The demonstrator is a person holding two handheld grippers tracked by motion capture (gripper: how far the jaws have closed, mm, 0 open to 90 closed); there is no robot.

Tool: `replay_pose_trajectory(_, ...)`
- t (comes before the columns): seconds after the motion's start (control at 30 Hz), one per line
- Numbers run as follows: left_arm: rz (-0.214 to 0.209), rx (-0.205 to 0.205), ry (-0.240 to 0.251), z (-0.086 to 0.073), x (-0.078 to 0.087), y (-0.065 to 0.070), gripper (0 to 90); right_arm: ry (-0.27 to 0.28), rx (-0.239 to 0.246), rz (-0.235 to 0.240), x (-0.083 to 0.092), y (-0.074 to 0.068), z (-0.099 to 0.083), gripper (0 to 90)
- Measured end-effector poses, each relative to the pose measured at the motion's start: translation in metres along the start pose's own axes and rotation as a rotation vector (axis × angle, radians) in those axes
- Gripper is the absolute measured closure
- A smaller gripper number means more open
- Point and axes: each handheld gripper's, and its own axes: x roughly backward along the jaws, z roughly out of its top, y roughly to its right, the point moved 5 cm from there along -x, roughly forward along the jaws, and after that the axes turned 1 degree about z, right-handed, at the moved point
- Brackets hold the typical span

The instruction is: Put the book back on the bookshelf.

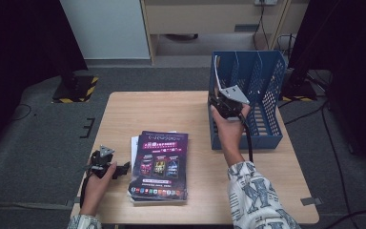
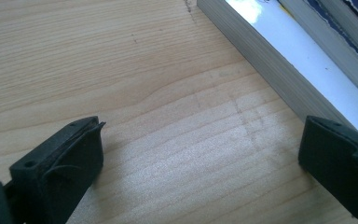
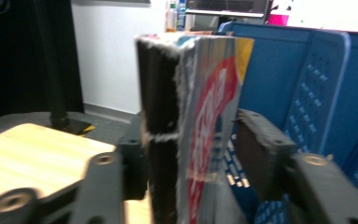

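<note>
A book (image 3: 200,116) with a red and white cover stands upright between the jaws of my right gripper (image 3: 193,135). The right pad stands a little off its cover, so the jaws are open. In the high view the right gripper (image 1: 220,101) is at the left end of the blue file rack (image 1: 267,81), at its near left corner. My left gripper (image 1: 121,169) lies low on the table, open, just left of a stack of magazines (image 1: 161,164). In the left gripper view, nothing is between its jaws (image 2: 200,154), and the stack's edge (image 2: 279,60) lies close ahead.
The wooden table (image 1: 171,109) has bare surface between the stack and the rack. The rack (image 3: 307,84) has several upright dividers. Past the table are grey floor, a white wall and dark stands with striped bases (image 1: 76,88).
</note>
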Motion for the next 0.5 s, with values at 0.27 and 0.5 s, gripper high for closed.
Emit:
replay_pose_trajectory(0.27, -0.001, -0.001, 0.000, 0.000, 0.000, 0.000, 0.0, -0.002, -0.018, 0.059, 0.016, -0.006, -0.004, 28.3)
replay_pose_trajectory(0.5, -0.002, -0.001, 0.000, 0.000, 0.000, 0.000, 0.0, -0.038, -0.051, 0.116, 0.038, -0.004, -0.021, 19.8)
